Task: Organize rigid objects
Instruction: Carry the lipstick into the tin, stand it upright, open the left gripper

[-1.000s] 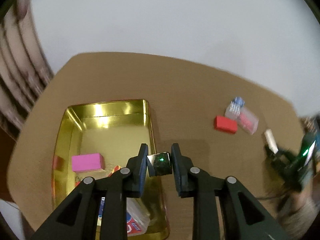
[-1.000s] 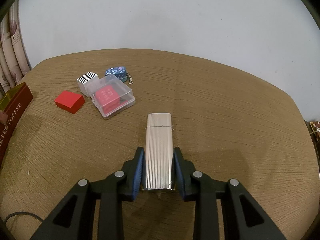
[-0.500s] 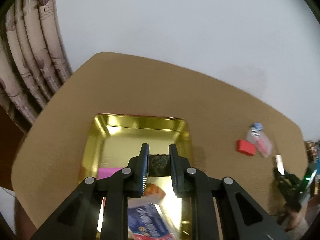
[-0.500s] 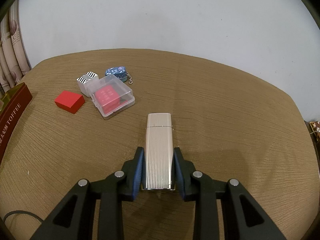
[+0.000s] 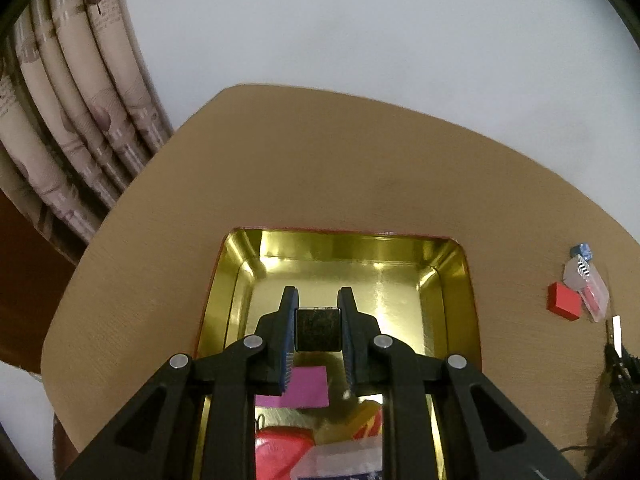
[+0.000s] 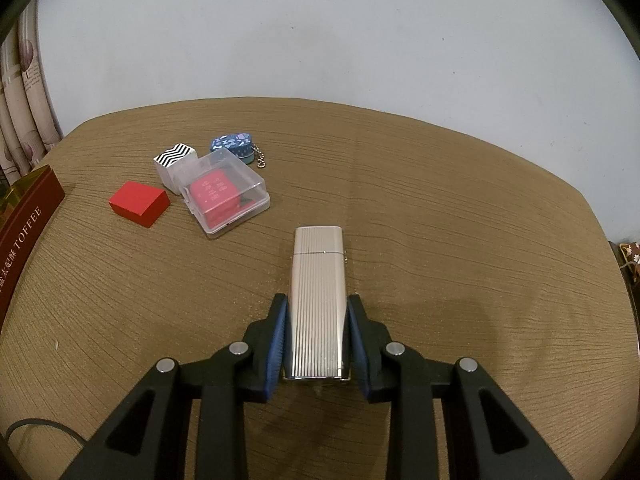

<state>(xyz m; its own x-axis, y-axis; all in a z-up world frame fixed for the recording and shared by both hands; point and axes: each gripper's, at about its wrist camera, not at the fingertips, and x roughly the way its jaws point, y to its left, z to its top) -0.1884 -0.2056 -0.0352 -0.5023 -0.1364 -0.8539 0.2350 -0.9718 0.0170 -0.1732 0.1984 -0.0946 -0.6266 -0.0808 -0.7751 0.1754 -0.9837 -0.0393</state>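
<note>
Clamping a ribbed silver case (image 6: 318, 300), right tool (image 6: 318, 334); left tool (image 5: 318, 330) grips a dark, seemingly metallic cube (image 5: 318, 330) over the glossy gold tin (image 5: 456, 280).

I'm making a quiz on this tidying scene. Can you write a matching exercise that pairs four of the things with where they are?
Things:
1. dark cube
2. ribbed metal case
3. pink block
4. red block

Places:
A. on the tin's floor
B. bare table, beside the clear box
C. in the left claw
D. in the right claw

Pairs: 1-C, 2-D, 3-A, 4-B
</note>
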